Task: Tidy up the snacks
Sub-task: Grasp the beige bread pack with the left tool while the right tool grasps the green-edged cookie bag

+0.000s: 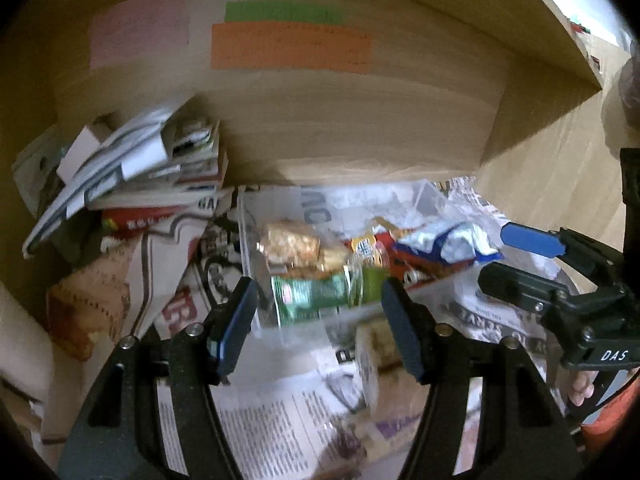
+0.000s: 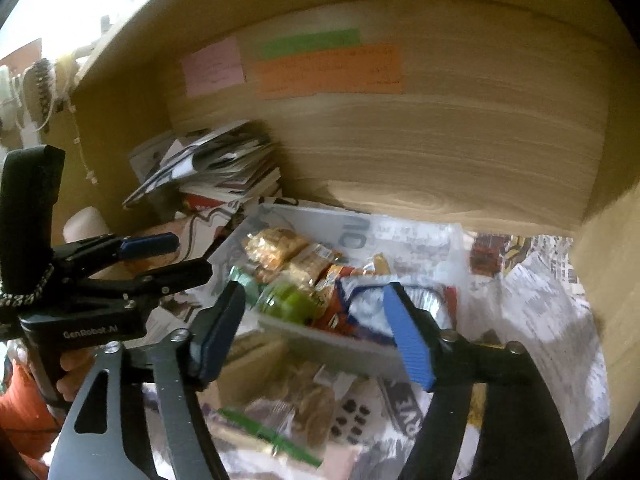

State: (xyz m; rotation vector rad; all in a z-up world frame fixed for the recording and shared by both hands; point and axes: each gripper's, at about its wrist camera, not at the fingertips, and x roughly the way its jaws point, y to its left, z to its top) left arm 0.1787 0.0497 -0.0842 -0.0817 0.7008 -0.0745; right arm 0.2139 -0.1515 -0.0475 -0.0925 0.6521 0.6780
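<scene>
A clear plastic box (image 1: 256, 264) (image 2: 332, 336) on a newspaper-lined shelf holds several snack packets: a golden puffed-snack bag (image 1: 288, 244) (image 2: 272, 248), a green packet (image 1: 312, 296) (image 2: 288, 300), an orange-red packet (image 2: 332, 280) and a blue-and-white packet (image 1: 448, 244) (image 2: 364, 304). My left gripper (image 1: 320, 320) is open and empty just in front of the box. My right gripper (image 2: 312, 328) is open and empty at the box's near wall. A cookie packet (image 2: 304, 400) (image 1: 384, 344) lies loose in front of the box.
A stack of books and papers (image 1: 132, 168) (image 2: 216, 168) leans in the back left corner. Pink, green and orange paper notes (image 1: 288, 44) (image 2: 328, 68) stick on the wooden back wall. A wooden side wall (image 2: 608, 280) closes the right. Each gripper shows in the other's view.
</scene>
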